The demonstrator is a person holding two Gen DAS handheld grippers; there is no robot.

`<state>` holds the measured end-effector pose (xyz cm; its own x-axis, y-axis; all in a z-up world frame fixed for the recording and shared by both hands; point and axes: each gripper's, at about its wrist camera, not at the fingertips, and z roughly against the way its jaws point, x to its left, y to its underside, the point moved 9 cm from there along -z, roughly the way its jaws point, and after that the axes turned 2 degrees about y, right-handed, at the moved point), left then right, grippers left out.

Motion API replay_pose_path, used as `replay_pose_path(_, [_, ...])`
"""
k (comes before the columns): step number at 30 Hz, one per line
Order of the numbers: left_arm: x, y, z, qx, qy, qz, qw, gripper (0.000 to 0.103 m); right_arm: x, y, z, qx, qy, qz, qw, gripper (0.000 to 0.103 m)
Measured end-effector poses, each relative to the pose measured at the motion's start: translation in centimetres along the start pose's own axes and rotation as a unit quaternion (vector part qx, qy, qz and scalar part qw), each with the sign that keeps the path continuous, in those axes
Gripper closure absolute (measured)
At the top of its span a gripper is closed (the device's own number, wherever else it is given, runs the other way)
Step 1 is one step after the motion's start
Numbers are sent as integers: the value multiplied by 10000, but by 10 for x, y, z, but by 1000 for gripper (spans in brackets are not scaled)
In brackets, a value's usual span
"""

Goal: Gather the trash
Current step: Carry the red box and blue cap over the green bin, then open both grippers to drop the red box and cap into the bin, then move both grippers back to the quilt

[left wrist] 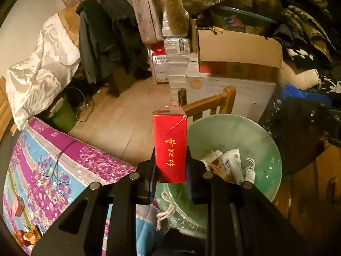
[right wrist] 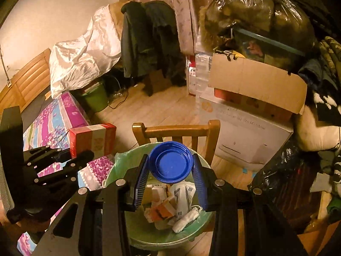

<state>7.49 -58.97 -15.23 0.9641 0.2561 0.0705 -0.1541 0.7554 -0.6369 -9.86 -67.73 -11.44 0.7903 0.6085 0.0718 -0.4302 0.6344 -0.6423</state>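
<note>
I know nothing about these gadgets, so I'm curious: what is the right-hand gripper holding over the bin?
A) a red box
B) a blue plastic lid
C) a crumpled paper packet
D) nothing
B: in the right wrist view the right gripper has its two fingers closed on a round blue plastic lid, above the green-lined bin; the red box is in the left gripper.

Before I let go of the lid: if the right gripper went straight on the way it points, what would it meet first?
Probably the wooden chair back just beyond the green-lined bin. The right gripper holds the blue lid above the bin; depth is unclear.
</note>
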Motion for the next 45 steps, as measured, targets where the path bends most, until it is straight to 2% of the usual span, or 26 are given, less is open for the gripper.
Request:
replay_pose_path(14, [-18, -7, 0, -49, 739, 111, 9972, 82, -11, 4, -6, 78, -35, -139, 9999, 62])
replay_pose_path(15, [-21, -8, 0, -54, 796, 48, 9968, 81, -13, 4, -7, 69, 10, -144, 9999, 57])
replay_pose_path(17, [-19, -4, -6, 90, 644, 5, 9979, 77, -18, 5, -10, 80, 8, -216, 9997, 40])
replay_pose_path(22, [-10, 1, -11, 196, 661, 271, 9973, 76, -16, 10, -14, 153, -41, -176, 9997, 40])
replay_pose_path(30, [-9, -2, -3, 54, 660, 189, 9976, 76, -12, 12, -16, 176, -43, -139, 9997, 41])
replay_pose_path(37, [19, 19, 0, 35, 303, 553, 9980, 76, 11, 16, -19, 112, -237, 67, 9996, 41])
replay_pose_path(38, [26, 24, 2, 1, 175, 604, 9980, 74, 21, 18, -20, 80, -316, 156, 9993, 41])
replay_pose_path(40, [42, 36, 9, -107, -172, 649, 9977, 60, 34, 20, -23, 51, -421, 258, 9988, 41])
replay_pose_path(42, [59, 49, 16, -160, -443, 714, 9963, 56, 55, 23, -25, -2, -601, 357, 9976, 37])
replay_pose_path(45, [92, 76, 25, -122, -703, 1064, 9918, 53, 90, 25, -27, -66, -1001, 388, 9942, 31])
